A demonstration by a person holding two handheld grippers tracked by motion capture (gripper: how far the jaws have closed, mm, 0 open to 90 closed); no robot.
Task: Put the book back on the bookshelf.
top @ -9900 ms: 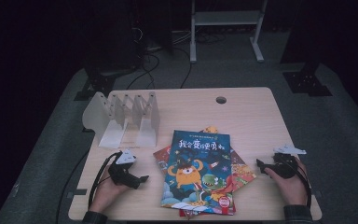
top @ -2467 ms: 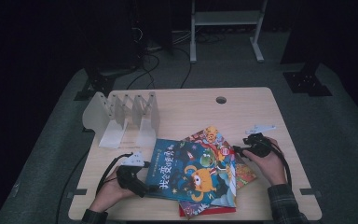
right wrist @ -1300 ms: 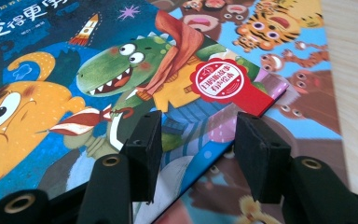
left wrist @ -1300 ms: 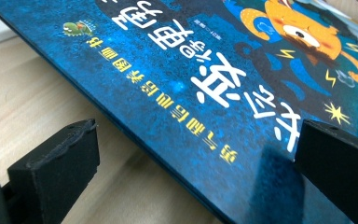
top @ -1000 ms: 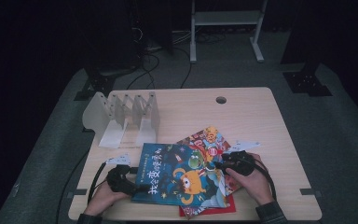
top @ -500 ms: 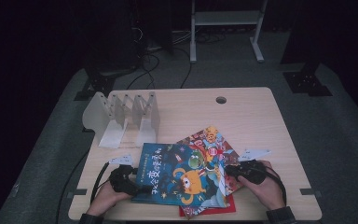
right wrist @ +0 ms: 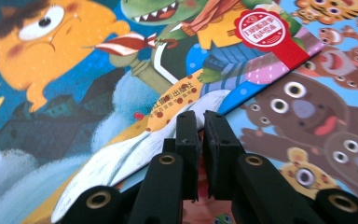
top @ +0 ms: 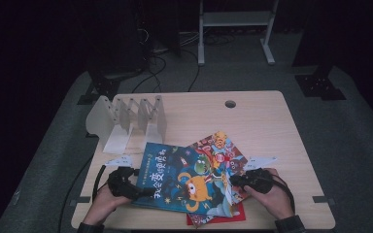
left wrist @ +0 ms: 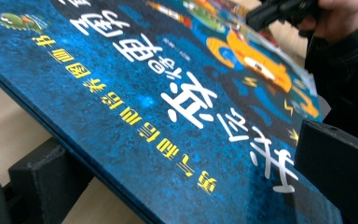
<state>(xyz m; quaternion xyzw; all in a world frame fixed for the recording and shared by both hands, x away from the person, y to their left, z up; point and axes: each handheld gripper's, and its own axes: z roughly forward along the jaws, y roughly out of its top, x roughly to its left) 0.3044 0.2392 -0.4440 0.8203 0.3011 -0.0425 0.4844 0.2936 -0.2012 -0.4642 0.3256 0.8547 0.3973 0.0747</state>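
A blue picture book (top: 184, 179) lies on top of a fanned stack at the near edge of the table. My left gripper (top: 143, 191) is shut on its left edge. In the left gripper view one jaw sits under the blue book (left wrist: 168, 93) and the other on its cover, with that edge raised off the table. My right gripper (top: 234, 179) rests at the book's right edge. In the right gripper view its jaws (right wrist: 198, 116) have just been closing and stand almost together, with nothing visible between them, tips at the blue book's (right wrist: 51, 93) corner.
A colourful animal book (top: 218, 145) (right wrist: 317, 107) and a red one (top: 213, 218) lie under the blue book. A white slotted rack (top: 126, 121) stands at the back left of the wooden table (top: 272, 126). A person's hand (left wrist: 335, 18) appears beyond the book.
The left gripper has lifted a little, raising the blue book's left edge. The right gripper has stayed at the book's right edge.
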